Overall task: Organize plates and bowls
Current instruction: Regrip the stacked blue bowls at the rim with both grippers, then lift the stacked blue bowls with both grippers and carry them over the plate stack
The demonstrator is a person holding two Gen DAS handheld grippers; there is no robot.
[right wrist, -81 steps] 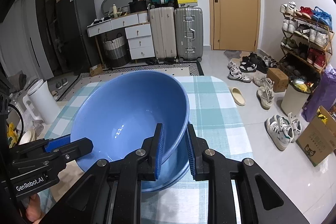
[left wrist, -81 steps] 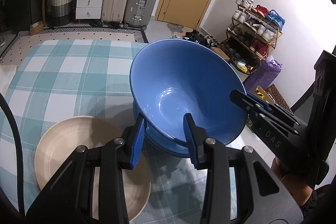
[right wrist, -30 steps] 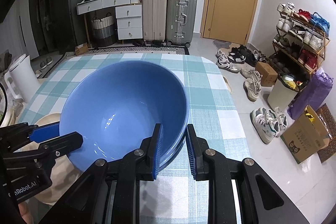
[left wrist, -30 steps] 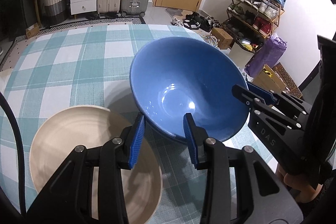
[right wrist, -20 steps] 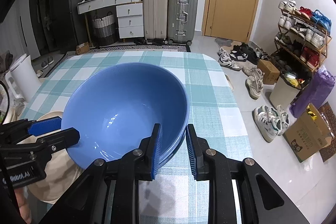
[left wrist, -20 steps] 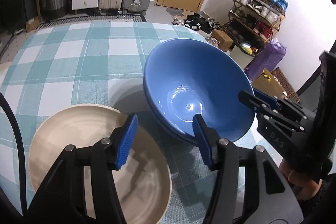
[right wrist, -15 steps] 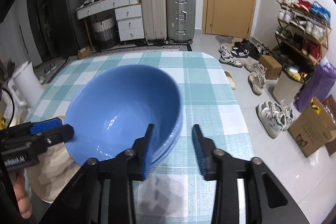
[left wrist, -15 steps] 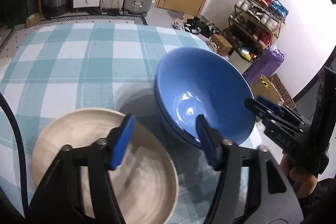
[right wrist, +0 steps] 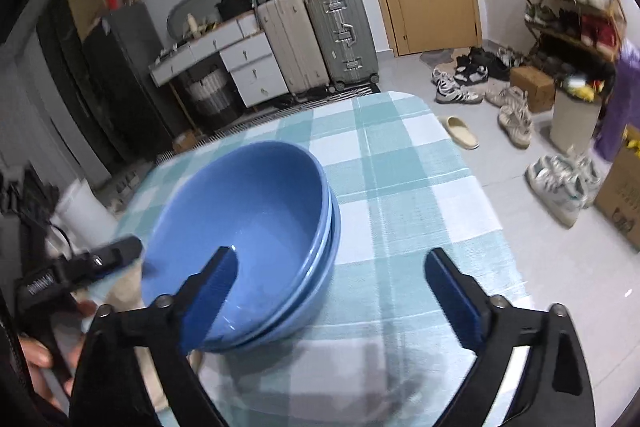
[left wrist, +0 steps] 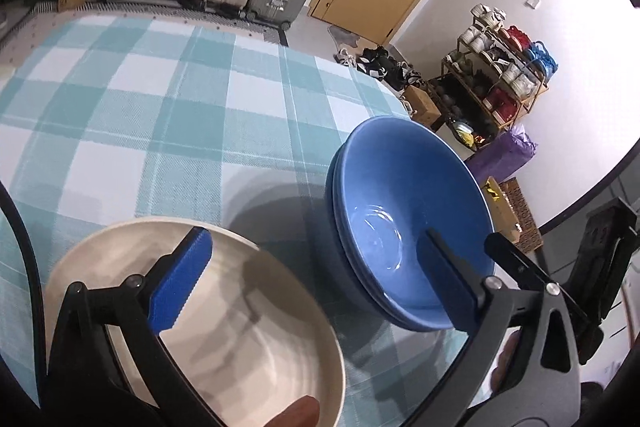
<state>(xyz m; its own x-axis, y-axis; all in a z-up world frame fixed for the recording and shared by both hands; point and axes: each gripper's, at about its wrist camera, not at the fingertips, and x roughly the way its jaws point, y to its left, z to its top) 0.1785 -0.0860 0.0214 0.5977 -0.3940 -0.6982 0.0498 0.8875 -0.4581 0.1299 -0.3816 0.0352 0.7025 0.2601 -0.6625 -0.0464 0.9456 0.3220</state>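
Left claw [left wrist: 316, 275] hangs wide and empty, jaws just opened, right over the cream plate [left wrist: 248, 339] at lower left; the stacked blue bowls [left wrist: 404, 223] sit just right of it. Right claw [right wrist: 332, 291], also freshly spread, holds nothing, so the left looks nearer the plate.

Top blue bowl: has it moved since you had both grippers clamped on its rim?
Yes. The top blue bowl came down from its tilt into the lower blue bowl on the checked tablecloth, now nested level.
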